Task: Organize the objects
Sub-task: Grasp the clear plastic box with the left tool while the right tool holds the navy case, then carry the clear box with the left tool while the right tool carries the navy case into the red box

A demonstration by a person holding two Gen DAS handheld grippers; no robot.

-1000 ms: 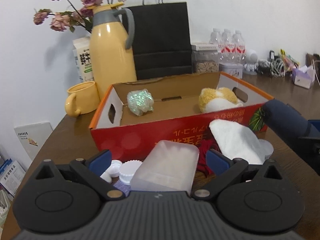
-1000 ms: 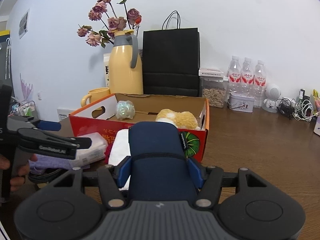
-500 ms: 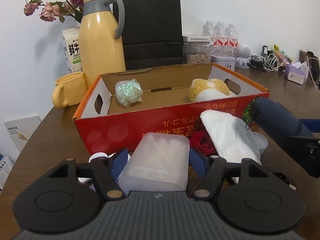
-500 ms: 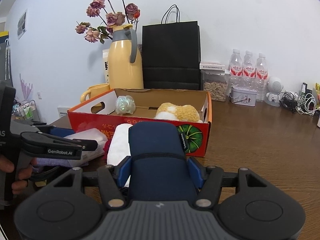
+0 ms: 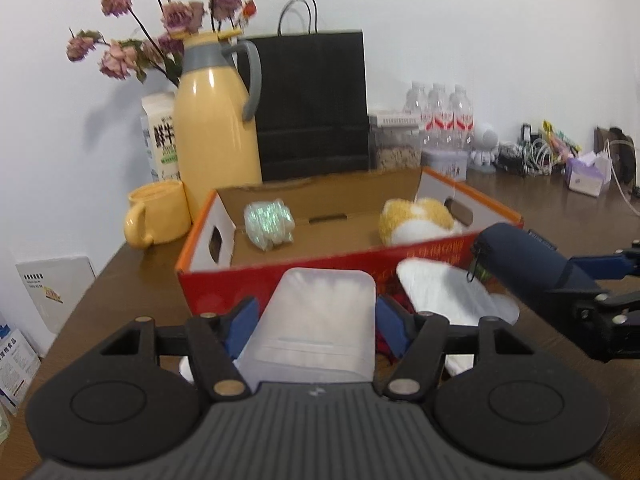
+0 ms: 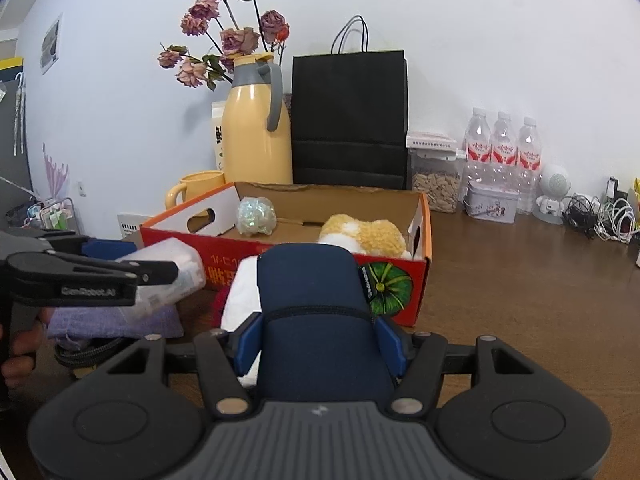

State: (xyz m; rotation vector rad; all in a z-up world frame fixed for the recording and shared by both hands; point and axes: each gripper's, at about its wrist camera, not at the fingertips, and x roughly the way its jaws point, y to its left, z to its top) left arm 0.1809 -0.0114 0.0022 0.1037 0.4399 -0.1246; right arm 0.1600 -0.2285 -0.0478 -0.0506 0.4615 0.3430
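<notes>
Two tongs in your hands, both loaded; your left tongs (image 5: 316,320) have just been closing and now pinch a frosted plastic box (image 5: 320,324) between their blue pads, the box held clear of the tabletop (image 6: 520,280) just in front of the red cardboard tray (image 5: 280,276); your right tongs (image 6: 320,340) are clamped on a dark blue pouch (image 6: 316,300), also held just short of the tray's near wall; the tray sits toward the tabletop's back left part, open side up, holding a glittery wrapped ball (image 5: 269,222) near its left end and a yellow-and-white plush toy (image 5: 416,222) near its right end, the two well apart; a white cloth (image 5: 440,292) and something red lie on the tabletop against the tray's near wall, between the two loads; a purple cloth (image 6: 112,322) lies below the left tongs; behind the tray, along the back edge: yellow mug (image 5: 158,214), yellow thermos jug (image 5: 216,120) with dried roses, milk carton (image 5: 160,136), black paper bag (image 5: 312,104), three water bottles (image 6: 502,148).
</notes>
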